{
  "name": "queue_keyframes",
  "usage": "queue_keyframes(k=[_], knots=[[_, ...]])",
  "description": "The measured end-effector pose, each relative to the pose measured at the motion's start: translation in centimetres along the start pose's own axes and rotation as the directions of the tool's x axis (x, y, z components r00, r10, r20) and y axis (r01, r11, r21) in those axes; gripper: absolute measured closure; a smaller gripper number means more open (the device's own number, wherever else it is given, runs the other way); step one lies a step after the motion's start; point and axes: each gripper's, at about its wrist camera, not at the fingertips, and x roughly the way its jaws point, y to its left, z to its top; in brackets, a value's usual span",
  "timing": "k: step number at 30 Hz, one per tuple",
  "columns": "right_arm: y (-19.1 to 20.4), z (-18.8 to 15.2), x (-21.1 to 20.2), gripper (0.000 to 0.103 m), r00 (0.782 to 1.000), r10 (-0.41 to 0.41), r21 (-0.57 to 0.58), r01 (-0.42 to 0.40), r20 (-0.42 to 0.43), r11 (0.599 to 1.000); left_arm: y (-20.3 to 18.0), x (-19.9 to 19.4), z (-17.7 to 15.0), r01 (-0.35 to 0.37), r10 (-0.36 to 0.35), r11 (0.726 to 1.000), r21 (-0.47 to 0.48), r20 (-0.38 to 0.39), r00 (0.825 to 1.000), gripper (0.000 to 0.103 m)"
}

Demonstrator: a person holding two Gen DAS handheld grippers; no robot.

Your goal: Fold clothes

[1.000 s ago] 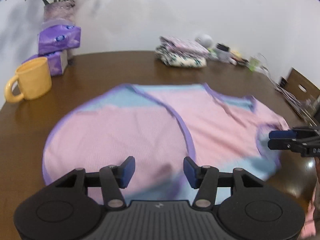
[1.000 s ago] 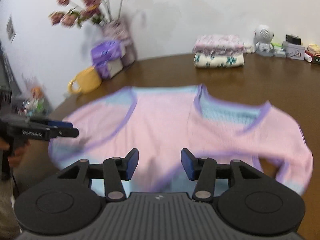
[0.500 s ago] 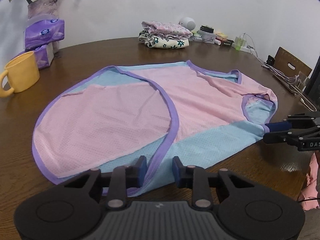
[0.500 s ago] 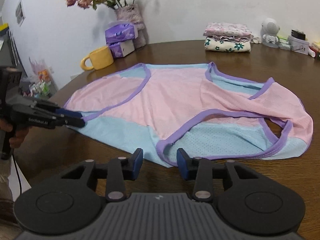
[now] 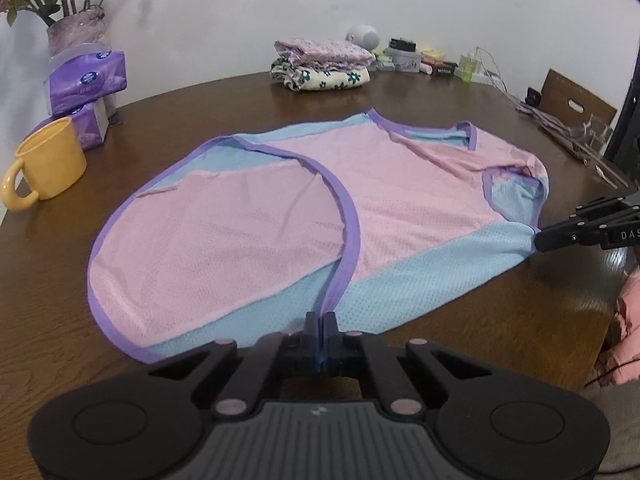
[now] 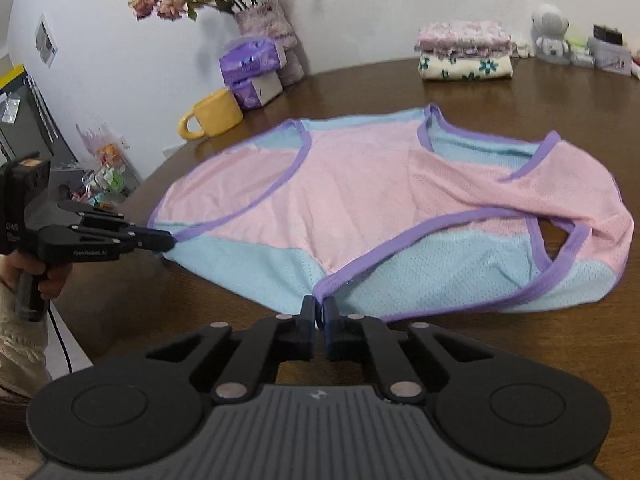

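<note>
A pink and light-blue mesh vest (image 5: 280, 216) with purple trim lies spread on the brown table (image 5: 200, 96). In the left wrist view my left gripper (image 5: 321, 320) is shut on the near edge, where the purple trim meets the blue hem. The right gripper (image 5: 538, 236) shows there at the right, pinching the vest's blue corner. In the right wrist view the vest (image 6: 360, 200) lies ahead. My right gripper (image 6: 319, 308) is shut on its near purple-trimmed corner. The left gripper (image 6: 170, 242), held by a hand, grips the left corner.
A yellow mug (image 5: 48, 160), purple tissue packs (image 5: 86, 80) and a flower vase (image 5: 74, 32) stand at the table's left. Folded floral clothes (image 5: 320, 66) are stacked at the back. Small items (image 5: 420, 60) and a wire rack (image 5: 572, 132) sit at the right.
Both grippers dropped from above the vest to its near edge and went from open to shut on the fabric. The vest settled flat on the table.
</note>
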Motion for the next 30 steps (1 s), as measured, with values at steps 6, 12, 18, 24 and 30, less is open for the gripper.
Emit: queue_keyframes(k=[6,12,18,24,30], knots=[[0.0,-0.3,0.8,0.099,0.999,-0.005,-0.013,0.004,-0.040,1.000,0.1,0.4,-0.2,-0.003,0.003,1.000,-0.001,-0.018,1.000,0.102],[0.0,-0.1,-0.4,0.091,1.000,-0.019,-0.020,0.019,-0.015,1.000,0.7,-0.7,0.0,-0.008,0.009,0.999,-0.053,0.030,1.000,0.093],[-0.1,1.4,-1.4,0.084,0.990,-0.090,-0.008,0.092,0.104,0.996,0.1,-0.8,1.2,0.019,-0.013,0.997,-0.072,0.083,0.996,0.082],[1.7,2.7,2.8,0.079,0.982,-0.154,-0.129,0.167,0.110,0.977,-1.3,1.5,1.4,0.020,-0.019,0.999,-0.028,0.042,0.999,0.083],[1.2,3.8,5.7,0.078,0.966,-0.242,-0.182,0.254,0.088,0.950,-1.5,1.3,1.1,-0.002,0.004,1.000,-0.031,0.074,0.997,0.087]])
